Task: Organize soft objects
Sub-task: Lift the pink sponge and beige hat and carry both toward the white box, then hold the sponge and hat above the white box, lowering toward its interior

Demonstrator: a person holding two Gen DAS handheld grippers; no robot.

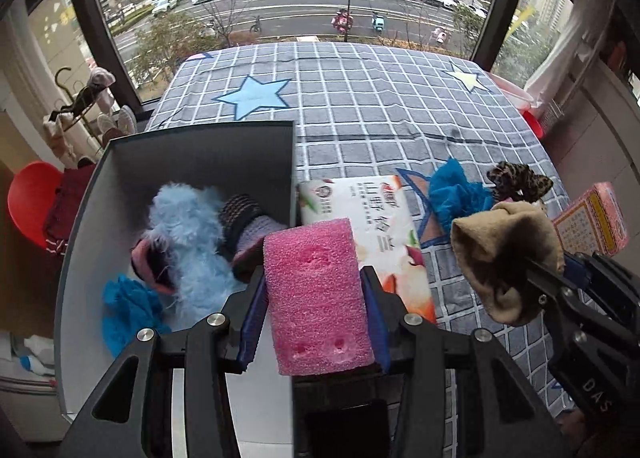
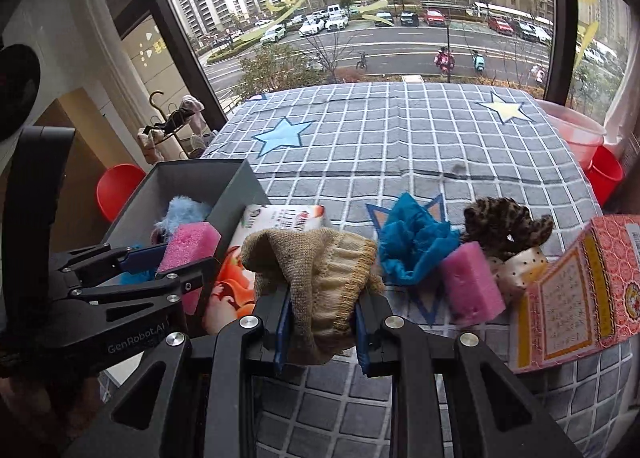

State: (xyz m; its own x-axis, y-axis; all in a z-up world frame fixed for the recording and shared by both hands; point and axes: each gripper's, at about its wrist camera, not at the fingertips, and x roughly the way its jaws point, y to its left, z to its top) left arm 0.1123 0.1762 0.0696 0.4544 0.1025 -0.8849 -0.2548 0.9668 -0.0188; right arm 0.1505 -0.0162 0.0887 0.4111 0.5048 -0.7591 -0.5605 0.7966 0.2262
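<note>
L hand-held gripper [image 1: 316, 298] clamps pitted pink sponge [image 1: 318, 298]; R hand-held gripper [image 2: 322, 314] grips tan ribbed sock [image 2: 320, 278].

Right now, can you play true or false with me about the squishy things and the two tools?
1. The left tool is squeezing a pink sponge. True.
2. The right tool is empty. False: it is shut on a tan sock.
3. A fluffy light blue toy is inside the grey box. True.
4. The leopard-print scrunchie is in the box. False: it lies on the checked cloth, outside the box.
5. Another pink sponge lies on the cloth. True.
</note>
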